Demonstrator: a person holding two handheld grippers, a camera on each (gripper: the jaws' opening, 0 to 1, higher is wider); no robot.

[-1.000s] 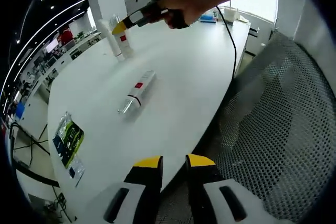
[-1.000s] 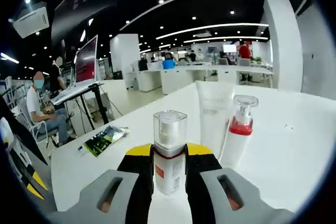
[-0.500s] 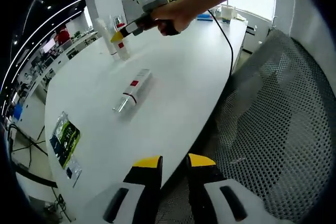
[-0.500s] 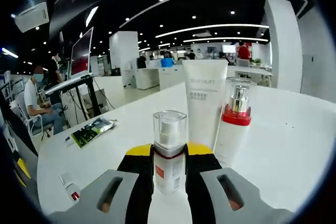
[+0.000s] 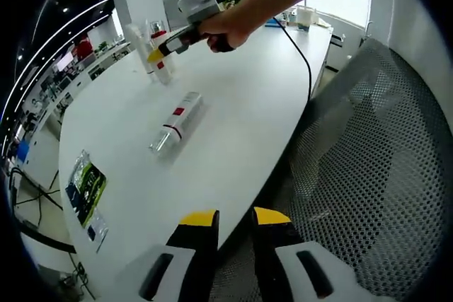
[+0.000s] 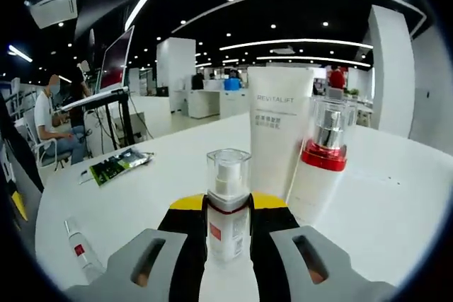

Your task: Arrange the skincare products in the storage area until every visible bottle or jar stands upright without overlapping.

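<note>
Right hand-held gripper (image 6: 226, 217): jaws closed against both sides of a small spray bottle (image 6: 228, 203) with clear cap and red band, held upright just above the white surface (image 6: 396, 203). Directly beyond it, standing upright and close together: a white tube (image 6: 279, 129) marked REVITALIFT and a pump bottle (image 6: 322, 167) with red collar and clear cap, the pump bottle to the right of the tube in the right gripper view. Lying flat on the surface at lower left of that view: a slim bottle (image 6: 79, 251) with red label; farther back, a green-and-black packet (image 6: 117, 164). Left hand-held gripper (image 5: 232, 218): jaws slightly apart, nothing between them, positioned off the near edge of the surface above a mesh chair (image 5: 368, 175). In the left gripper view: slim bottle (image 5: 175, 124) lying mid-surface, packet (image 5: 86, 187) near the left edge, and the right hand-held gripper (image 5: 157, 53), gripped by a person's hand (image 5: 221, 27), at the upright group near the far end.
</note>
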